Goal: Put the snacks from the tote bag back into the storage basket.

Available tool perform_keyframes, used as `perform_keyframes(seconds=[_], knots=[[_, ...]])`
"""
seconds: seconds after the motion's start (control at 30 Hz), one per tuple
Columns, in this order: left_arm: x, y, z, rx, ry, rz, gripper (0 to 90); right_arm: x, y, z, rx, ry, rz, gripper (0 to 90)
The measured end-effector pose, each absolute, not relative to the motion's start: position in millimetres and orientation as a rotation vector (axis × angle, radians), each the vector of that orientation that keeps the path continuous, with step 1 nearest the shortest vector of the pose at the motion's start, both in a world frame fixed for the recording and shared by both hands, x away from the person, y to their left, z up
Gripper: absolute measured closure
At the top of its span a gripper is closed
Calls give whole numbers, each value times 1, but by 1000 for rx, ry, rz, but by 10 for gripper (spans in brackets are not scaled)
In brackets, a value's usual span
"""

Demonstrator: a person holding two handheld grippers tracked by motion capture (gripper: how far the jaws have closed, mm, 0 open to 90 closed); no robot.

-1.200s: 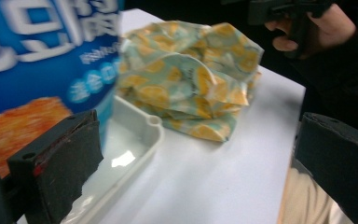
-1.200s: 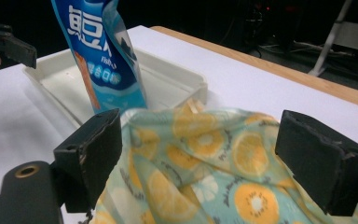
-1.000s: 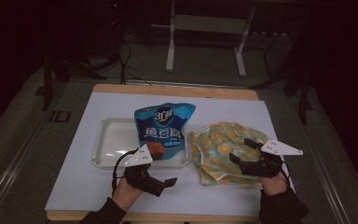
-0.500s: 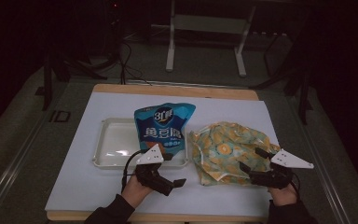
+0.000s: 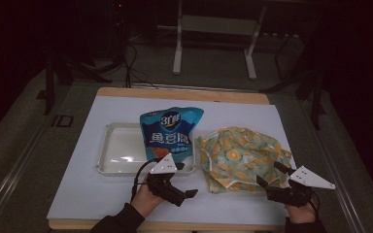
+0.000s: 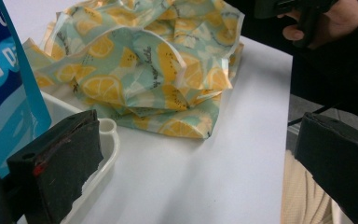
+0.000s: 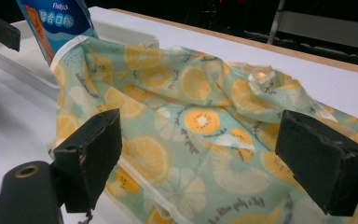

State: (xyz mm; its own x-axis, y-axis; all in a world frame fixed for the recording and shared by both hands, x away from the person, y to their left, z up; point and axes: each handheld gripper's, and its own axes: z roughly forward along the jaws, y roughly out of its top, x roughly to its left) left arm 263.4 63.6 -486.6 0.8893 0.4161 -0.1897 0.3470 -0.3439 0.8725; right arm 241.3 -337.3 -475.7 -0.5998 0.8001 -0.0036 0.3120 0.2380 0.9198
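Clearly, the work in hand is the lemon-print bag (image 5: 243, 158), which lies crumpled on the white desk (image 5: 77, 194), just to the right of the white tray (image 5: 111, 167) and touching the blue snack pouch (image 5: 171, 131) that leans in this tray. The right tongs (image 5: 266, 180) stand wide open at the near right edge of the bag and hold nothing; the left tongs (image 5: 187, 194) are also wide open and empty, near the front of the tray, pointing toward the bag. To do the step well, I think each tongs should take one free edge of the bag, not a thick fold, so it can open flat. Compared with one second ago, both tongs have drawn back toward the person, away from the bag.
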Motion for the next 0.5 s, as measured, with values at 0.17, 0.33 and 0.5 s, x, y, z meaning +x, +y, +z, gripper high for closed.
perform_keyframes(seconds=[0.17, 0.33, 0.5], knots=[[259, 60, -490, 1986, 540, 90, 10, 234, -342, -482, 1017, 2029, 1303, 143], [255, 60, -494, 1980, 538, 117, 10, 229, -343, -490, 1034, 2011, 1288, 141], [253, 56, -498, 1974, 544, 130, 10, 226, -343, -491, 1023, 1988, 1286, 140]])
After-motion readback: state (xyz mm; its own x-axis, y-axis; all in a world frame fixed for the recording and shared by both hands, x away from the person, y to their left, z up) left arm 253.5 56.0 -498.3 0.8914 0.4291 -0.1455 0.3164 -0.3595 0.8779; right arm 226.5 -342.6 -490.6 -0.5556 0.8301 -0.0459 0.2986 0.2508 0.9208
